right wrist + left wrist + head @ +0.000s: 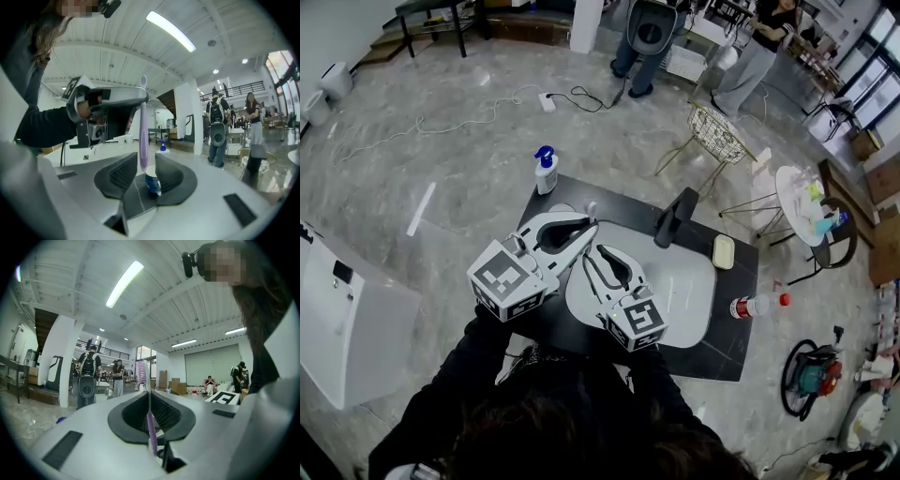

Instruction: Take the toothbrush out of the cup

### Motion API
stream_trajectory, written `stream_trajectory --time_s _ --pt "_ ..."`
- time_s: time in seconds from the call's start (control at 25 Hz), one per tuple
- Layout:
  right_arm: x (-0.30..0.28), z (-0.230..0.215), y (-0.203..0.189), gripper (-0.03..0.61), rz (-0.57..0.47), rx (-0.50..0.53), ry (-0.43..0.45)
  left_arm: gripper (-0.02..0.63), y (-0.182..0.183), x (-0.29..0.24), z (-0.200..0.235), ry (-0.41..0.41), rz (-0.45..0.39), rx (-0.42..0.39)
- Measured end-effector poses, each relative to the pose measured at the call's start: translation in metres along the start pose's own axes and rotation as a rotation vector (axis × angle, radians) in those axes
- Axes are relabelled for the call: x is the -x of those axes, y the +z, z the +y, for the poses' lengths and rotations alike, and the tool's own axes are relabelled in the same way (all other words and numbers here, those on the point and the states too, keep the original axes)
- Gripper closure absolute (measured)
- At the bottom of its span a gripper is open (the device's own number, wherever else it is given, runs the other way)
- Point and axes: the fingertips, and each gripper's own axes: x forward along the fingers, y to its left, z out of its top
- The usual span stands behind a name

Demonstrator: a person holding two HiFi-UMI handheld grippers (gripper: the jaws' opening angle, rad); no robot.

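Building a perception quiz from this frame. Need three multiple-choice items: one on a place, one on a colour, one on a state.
1. Where does the spray bottle stand?
A. in the sink
B. at the table's far left corner
C. on the floor

2. What colour is the toothbrush?
A. green
B. purple
C. red

3. What is the left gripper doing?
A. open, empty
B. shut on the bottle
C. shut on the toothbrush

Answers:
1 B: the head view shows it on the black top, at the far left corner.
2 B: both gripper views show a purple handle.
3 C: the left gripper view shows the jaws together with the handle pinched between them.
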Motion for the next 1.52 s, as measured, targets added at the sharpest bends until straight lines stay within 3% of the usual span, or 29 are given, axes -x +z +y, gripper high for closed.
stream_trajectory --time_s 0.68,1.08,1.44,1.52 --pt "0.004 0.013 -0.002 0.492 0.001 0.035 0.032 0.592 0.006 0.002 -0.027 -0.040 0.003 0.037" --pt "0.014 0.008 -0.001 0.515 -0.013 0.014 0.031 0.591 0.008 -0.004 -0.039 -0.054 0.011 0.001" --pt "0.018 0.003 0.009 0.515 -0.011 -0.007 0.007 0.589 0.028 -0.002 -0.044 -0.036 -0.086 -0.058" --pt "0.018 0.001 0.012 0.515 -0.018 -0.015 -0.006 0.558 0.029 0.000 -0.042 -0.028 -0.090 -0.059"
